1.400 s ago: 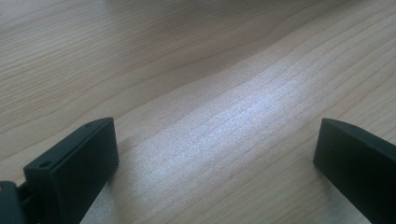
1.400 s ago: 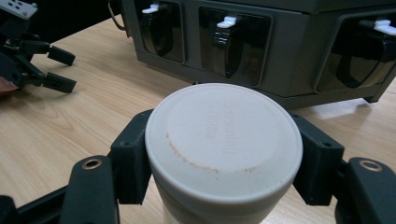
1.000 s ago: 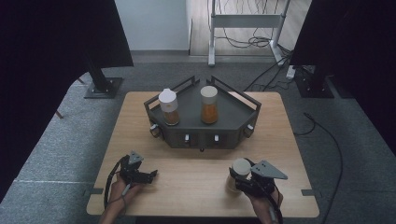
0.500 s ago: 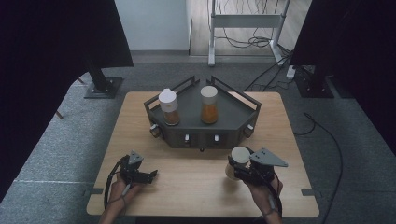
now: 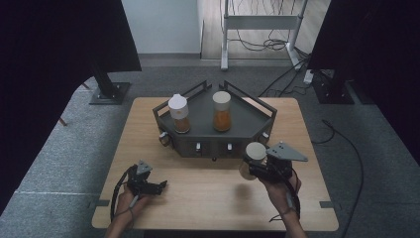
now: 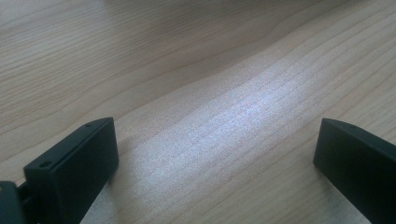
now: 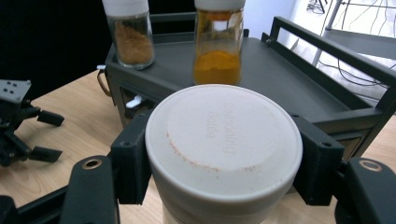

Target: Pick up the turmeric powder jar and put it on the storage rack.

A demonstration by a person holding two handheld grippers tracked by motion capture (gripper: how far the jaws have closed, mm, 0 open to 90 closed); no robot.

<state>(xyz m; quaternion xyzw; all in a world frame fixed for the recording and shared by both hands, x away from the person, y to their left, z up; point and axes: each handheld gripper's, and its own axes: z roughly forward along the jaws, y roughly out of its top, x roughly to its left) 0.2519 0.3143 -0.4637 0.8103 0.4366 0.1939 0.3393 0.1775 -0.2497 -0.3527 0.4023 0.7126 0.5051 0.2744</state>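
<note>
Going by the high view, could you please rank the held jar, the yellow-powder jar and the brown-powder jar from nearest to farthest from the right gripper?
1. Held jar, clamped in the right gripper.
2. Yellow-powder jar, at the rack's middle.
3. Brown-powder jar, on the rack's left side.

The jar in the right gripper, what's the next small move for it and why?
Probably lift the jar a little higher and carry it forward over the rack. The right gripper is clamped on it just before the rack's front edge, and free shelf space lies right of the two jars standing there.
</note>
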